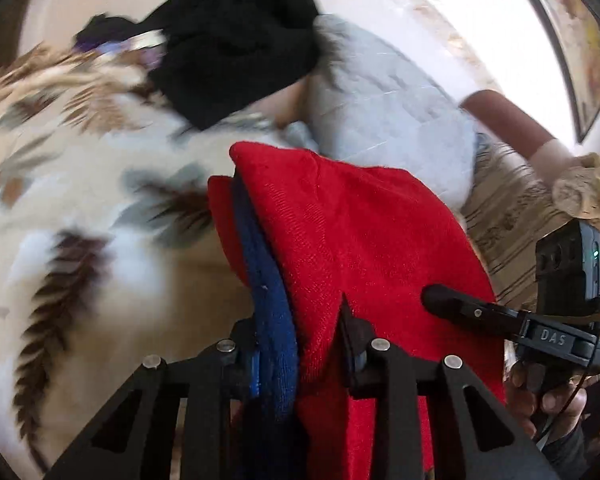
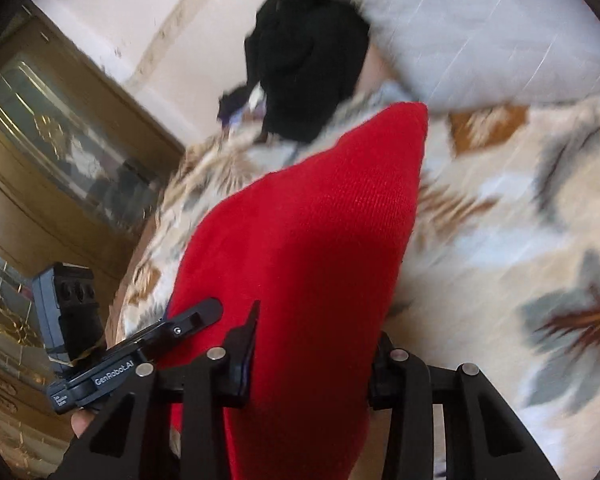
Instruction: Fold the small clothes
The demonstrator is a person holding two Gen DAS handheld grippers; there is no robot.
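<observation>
A red knit garment [image 1: 360, 232] with a blue trim [image 1: 268, 304] hangs lifted above a bed. My left gripper [image 1: 300, 352] is shut on its blue-trimmed edge. My right gripper [image 2: 312, 356] is shut on the same red garment [image 2: 312, 216], which fills the gap between its jaws. The right gripper also shows in the left wrist view [image 1: 448, 300], touching the red cloth. The left gripper shows in the right wrist view [image 2: 204, 312] at the garment's left edge. The views are blurred.
A cream bedspread with brown and grey leaf prints [image 1: 80, 184] [image 2: 520, 208] lies below. A black garment [image 1: 236, 44] [image 2: 308, 68] lies at the far side by a pale grey pillow [image 1: 388, 108] [image 2: 480, 32]. A wooden glass-front cabinet [image 2: 60, 148] stands left.
</observation>
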